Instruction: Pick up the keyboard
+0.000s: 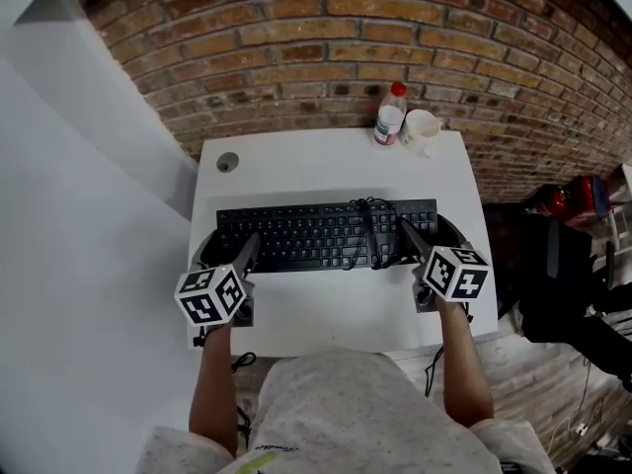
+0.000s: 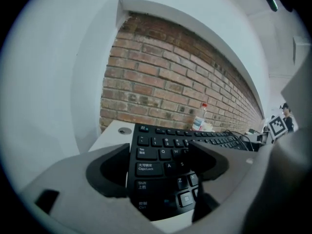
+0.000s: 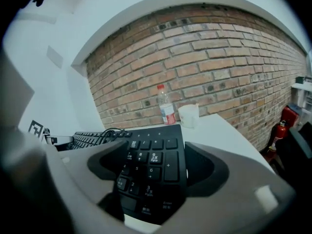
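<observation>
You have the keyboard by its two short ends over the white table. The left hand-held gripper and the right hand-held gripper each stand wide, yet each clamps one end. I cannot see whether it is clear of the table. It is long, stiff, light plastic, so keep both ends level. The loose cable on the keys can slide off.

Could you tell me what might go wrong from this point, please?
The loose cable bundled on the keyboard may slide off or snag. The left gripper and right gripper each hold only one end, so uneven movement could let it slip. The bottle and cup behind could be knocked.
</observation>
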`<state>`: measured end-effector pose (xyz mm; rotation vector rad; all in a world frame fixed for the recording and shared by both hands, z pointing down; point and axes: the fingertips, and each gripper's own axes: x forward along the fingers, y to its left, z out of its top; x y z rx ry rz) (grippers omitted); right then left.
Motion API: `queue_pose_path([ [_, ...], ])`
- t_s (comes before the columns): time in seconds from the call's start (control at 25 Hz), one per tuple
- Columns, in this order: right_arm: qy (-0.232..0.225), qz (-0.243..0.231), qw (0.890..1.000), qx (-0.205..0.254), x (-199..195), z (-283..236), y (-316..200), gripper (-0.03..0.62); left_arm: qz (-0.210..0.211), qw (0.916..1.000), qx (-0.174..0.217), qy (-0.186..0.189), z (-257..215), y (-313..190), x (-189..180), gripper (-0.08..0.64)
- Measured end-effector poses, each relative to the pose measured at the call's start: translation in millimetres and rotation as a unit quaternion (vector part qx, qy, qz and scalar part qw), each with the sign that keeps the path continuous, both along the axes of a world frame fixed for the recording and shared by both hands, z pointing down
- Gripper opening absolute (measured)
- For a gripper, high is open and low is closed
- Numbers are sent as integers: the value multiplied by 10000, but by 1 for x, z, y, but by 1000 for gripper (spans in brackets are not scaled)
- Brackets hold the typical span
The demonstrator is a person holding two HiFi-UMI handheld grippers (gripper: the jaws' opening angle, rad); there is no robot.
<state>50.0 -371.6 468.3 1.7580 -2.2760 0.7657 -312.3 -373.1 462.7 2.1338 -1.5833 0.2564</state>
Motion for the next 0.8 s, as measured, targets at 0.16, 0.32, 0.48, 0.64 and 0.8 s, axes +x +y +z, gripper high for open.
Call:
queue_pose_path([
  [0.16,40,27,9984,555,-1,-49,-4,379,-7,9985,539,56,-46,-5,-1,370],
  [0.32,61,55,9948,1018,-1,-93,-3,379,-23,9949,1007,103,-89,-6,0,370],
  [0.48,60,85,9892,1464,-1,-136,2,379,-51,9887,1493,124,-133,-3,-1,370],
  [0.64,98,42,9821,1883,-6,-176,12,377,-132,9818,1887,142,-171,10,-5,371],
  [0.8,133,33,9769,2131,-9,-188,18,377,-173,9769,2123,192,-180,16,-9,371],
])
